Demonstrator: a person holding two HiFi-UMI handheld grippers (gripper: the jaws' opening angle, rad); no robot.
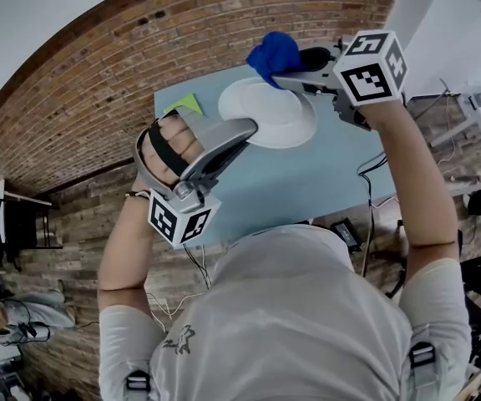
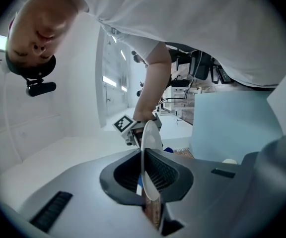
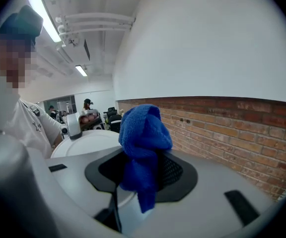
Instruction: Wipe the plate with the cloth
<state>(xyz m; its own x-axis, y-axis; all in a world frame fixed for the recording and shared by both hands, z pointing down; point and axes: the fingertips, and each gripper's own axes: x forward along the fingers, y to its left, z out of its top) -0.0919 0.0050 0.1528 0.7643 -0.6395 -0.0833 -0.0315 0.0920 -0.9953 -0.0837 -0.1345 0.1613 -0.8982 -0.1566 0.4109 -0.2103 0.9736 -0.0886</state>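
head view, near to far; left claw (image 1: 249,128), nearest the person's body, is clamped on the near left rim of the plate (image 1: 271,111); in the left gripper view the left claw (image 2: 148,182) shows the plate (image 2: 146,172) edge-on between its pads, which press on either face; the plate sits over the far half of the tabletop (image 1: 307,186), its face upward and roughly flat to it; whether it rests there or is held clear cannot be told; right claw (image 1: 286,75) is shut on the blue cloth (image 1: 274,53), which bunches out past its tips at the plate's far rim, toward the tabletop's far edge; in the right gripper view the right claw (image 3: 143,175) pinches the cloth (image 3: 143,138) at its middle, one tail hanging below, and the plate (image 3: 86,143) lies to the left of and beyond the cloth, with the left claw (image 3: 73,125) at its opposite rim; a yellow-green square (image 1: 185,104) lies by the far left corner; governing relation: cloth and grip stand on opposite rims, the bare face between them; the right claw is the nearer to that face, so wiping probably calls for drawing the cloth across the plate toward the left claw.
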